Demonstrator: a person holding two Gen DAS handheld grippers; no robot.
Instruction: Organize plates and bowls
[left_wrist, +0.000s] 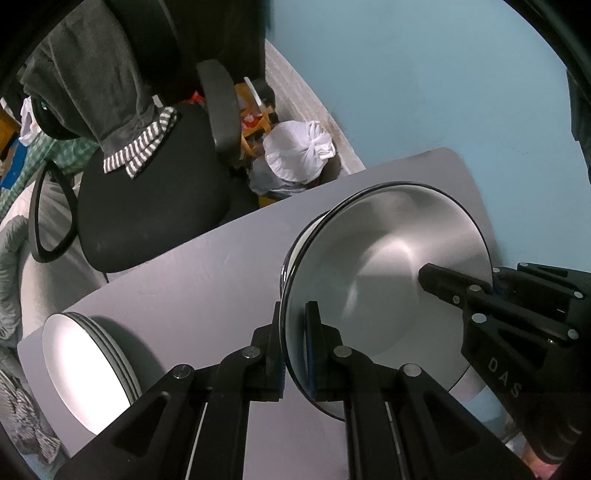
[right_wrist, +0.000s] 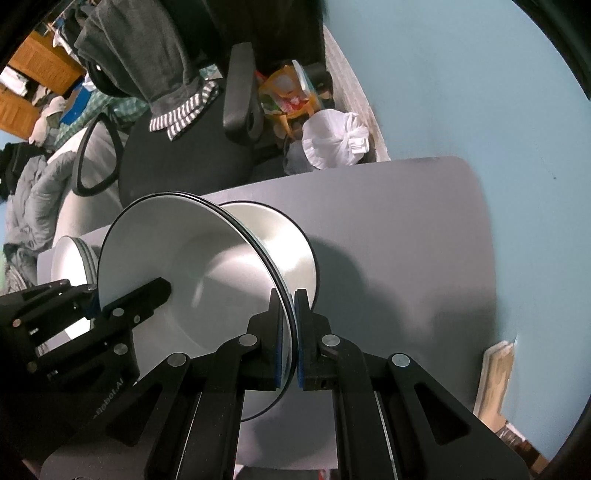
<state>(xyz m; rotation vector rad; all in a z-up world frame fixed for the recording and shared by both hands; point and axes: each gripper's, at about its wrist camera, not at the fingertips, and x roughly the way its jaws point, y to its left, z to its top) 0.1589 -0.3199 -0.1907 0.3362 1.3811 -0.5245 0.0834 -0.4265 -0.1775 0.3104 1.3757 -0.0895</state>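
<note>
On the grey table (left_wrist: 192, 280), a black-rimmed white bowl (left_wrist: 388, 258) is clamped at opposite rims by the left gripper (left_wrist: 295, 354) and right gripper (right_wrist: 291, 332); nesting into the bowl beneath, toward 12 o'clock, seems next.

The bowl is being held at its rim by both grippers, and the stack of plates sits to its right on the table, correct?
Not quite: the left wrist view shows the stack of plates left of the bowl. Both the left gripper and right gripper do clamp its rim above the table.

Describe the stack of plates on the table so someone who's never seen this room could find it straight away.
Start at the grey table beside the black office chair. The stack of plates sits at its near-left corner, apart from the bowl that both hand-held grippers clamp by the rim. It is flat, white and layered, untouched, unlike the deep black-rimmed bowl.
</note>
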